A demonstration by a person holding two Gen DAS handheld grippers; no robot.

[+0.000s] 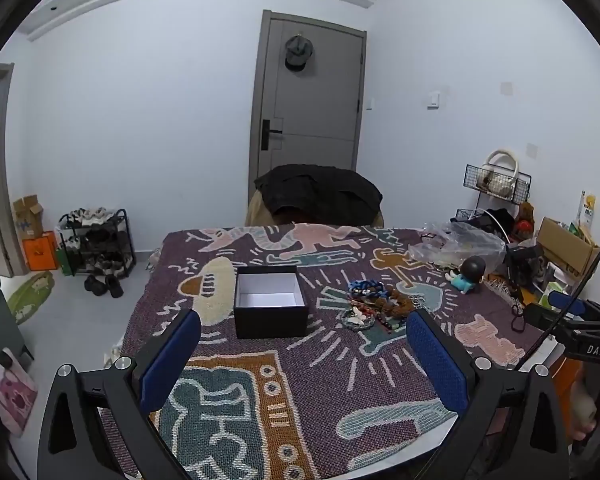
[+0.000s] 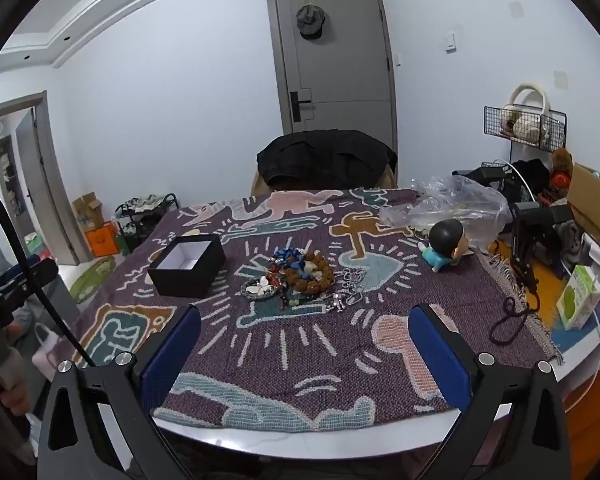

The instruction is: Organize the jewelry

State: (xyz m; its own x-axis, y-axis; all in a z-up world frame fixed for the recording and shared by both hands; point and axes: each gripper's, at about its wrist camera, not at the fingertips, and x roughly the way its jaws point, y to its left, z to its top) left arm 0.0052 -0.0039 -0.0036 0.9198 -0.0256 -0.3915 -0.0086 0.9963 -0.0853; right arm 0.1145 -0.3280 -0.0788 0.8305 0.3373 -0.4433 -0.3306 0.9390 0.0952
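The left gripper (image 1: 302, 344) stands with its blue-padded jaws spread wide and nothing between them, hanging over the patterned blanket (image 1: 308, 392) with bare weave beneath it. Just ahead of it and slightly toward its left finger sits the black box (image 1: 270, 306), lid off, white inside and with nothing in it. Ahead toward its right finger lies the jewelry pile (image 1: 374, 304): beaded bracelets and chains in a heap, beside the box but apart from it.

The right gripper (image 2: 304, 342) is likewise fully spread and holds nothing. The jewelry pile (image 2: 300, 278) lies straight ahead of it, with the black box (image 2: 188, 266) farther off to its left.

The right wrist view alone shows the table's white near edge (image 2: 340, 438) under the blanket's hem, a silvery chain (image 2: 350, 284) spread at the pile's right side, and a dark cord loop (image 2: 508, 318) on the blanket's fringed right edge. It also catches the left gripper's handle (image 2: 4, 292) at its far left. The left wrist view alone shows the box's inner floor and the blanket's left edge dropping toward the floor.

Between both grippers and the pile the blanket is open. Beyond the pile to the right, a doll (image 2: 446, 246) and a crumpled plastic bag (image 2: 460, 204) crowd the far right corner; a chair draped in a dark jacket (image 2: 326, 156) stands past the far edge.
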